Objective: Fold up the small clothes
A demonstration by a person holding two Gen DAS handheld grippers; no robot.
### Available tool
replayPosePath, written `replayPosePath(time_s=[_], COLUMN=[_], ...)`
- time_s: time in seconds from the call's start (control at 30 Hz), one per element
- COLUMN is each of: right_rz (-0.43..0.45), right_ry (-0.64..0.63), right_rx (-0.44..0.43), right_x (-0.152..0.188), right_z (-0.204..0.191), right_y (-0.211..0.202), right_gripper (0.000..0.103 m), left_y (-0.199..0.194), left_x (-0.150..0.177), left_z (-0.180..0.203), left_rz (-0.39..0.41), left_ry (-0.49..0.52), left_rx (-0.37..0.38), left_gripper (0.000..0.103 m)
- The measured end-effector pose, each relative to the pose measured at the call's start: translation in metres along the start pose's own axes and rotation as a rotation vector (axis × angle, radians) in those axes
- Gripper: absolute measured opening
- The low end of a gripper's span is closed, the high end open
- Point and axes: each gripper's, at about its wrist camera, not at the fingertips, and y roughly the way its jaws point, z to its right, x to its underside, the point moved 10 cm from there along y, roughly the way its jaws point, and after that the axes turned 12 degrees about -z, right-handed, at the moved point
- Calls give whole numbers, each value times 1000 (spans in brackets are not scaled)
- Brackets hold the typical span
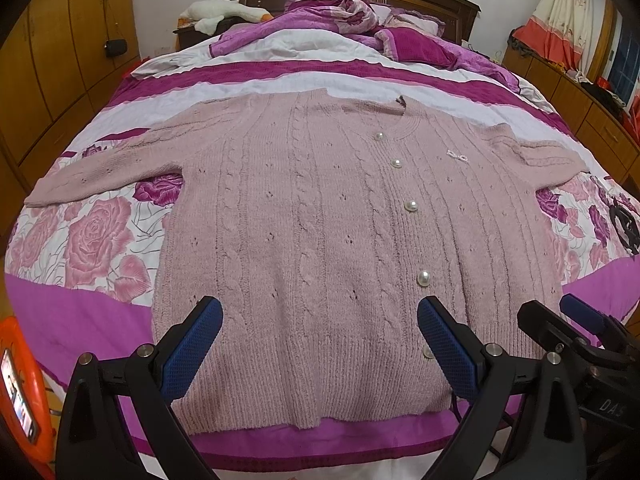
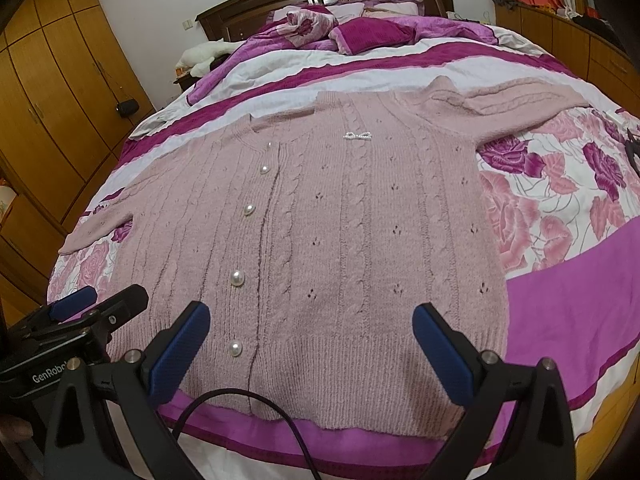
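A dusty pink cable-knit cardigan point(image 1: 312, 216) with pearl buttons point(image 1: 411, 205) lies flat, front up, on the bed, both sleeves spread out to the sides. It also shows in the right wrist view point(image 2: 352, 232). My left gripper point(image 1: 320, 316) is open and empty, hovering over the hem's left part. My right gripper point(image 2: 312, 320) is open and empty over the hem's right part. The right gripper shows at the left view's right edge point(image 1: 568, 320); the left gripper shows at the right view's left edge point(image 2: 96, 304).
The bed point(image 1: 80, 320) has a floral pink and purple cover. Crumpled bedding point(image 1: 352, 28) and pillows lie by the dark headboard. A white plush toy point(image 1: 220, 12) sits at the back left. Wooden wardrobes point(image 1: 52, 60) stand left. A black cable point(image 2: 240, 396) hangs near the right gripper.
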Motion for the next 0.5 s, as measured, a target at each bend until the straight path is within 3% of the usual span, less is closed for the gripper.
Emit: replayPosePath(time_s=[0.5], right_rz=[-4], right_ry=[3], right_rx=[-2], right_x=[3], right_z=[-3], right_y=[1], right_gripper=[103], left_y=[1], left_x=[2], left_z=[-1], left_rz=[-4], left_ry=[0], left_rx=[-1], left_gripper=[81])
